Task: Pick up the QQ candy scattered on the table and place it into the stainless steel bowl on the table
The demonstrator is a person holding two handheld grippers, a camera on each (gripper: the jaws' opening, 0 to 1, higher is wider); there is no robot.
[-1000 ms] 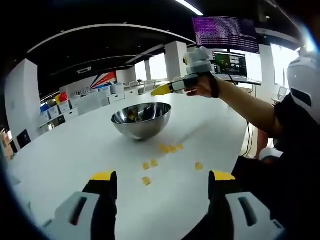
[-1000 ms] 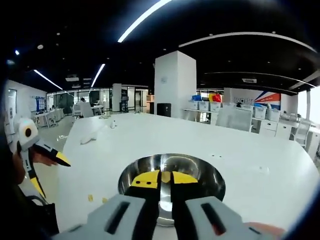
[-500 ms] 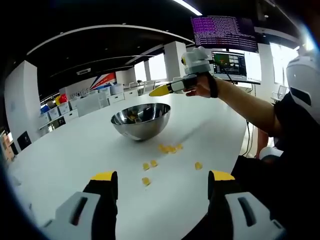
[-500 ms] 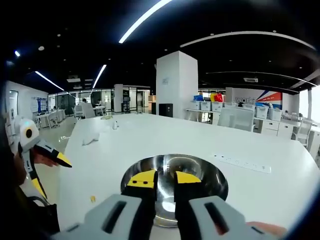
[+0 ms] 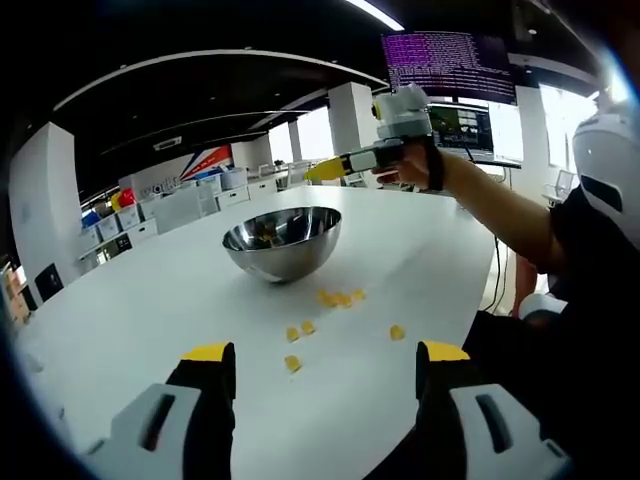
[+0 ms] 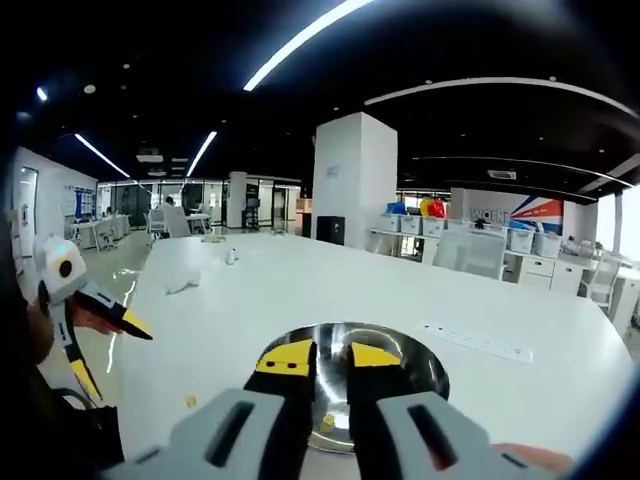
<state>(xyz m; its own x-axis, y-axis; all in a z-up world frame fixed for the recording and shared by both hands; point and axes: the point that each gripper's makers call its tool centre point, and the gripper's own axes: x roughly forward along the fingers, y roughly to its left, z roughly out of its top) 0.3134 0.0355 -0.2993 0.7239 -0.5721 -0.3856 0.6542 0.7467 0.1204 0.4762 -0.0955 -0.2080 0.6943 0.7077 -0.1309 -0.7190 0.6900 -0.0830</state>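
Open office, white pillar (image 6: 350, 170), ceiling light strips (image 6: 300, 40), wall monitors (image 5: 450, 65)

a purple-lit screen (image 5: 450, 66) hangs above a monitor (image 5: 461, 126); a white pillar (image 6: 350, 178) stands beyond.

Bright, even daylight floods the white table (image 5: 130, 290), mostly from windows behind the stainless steel bowl (image 5: 283, 238), plus ceiling light strips (image 6: 300, 40) above it. The bowl's polished wall carries soft glare and throws a faint shadow beneath. Fisheye bending curves everything far from the bowl; edges there smear and darken.
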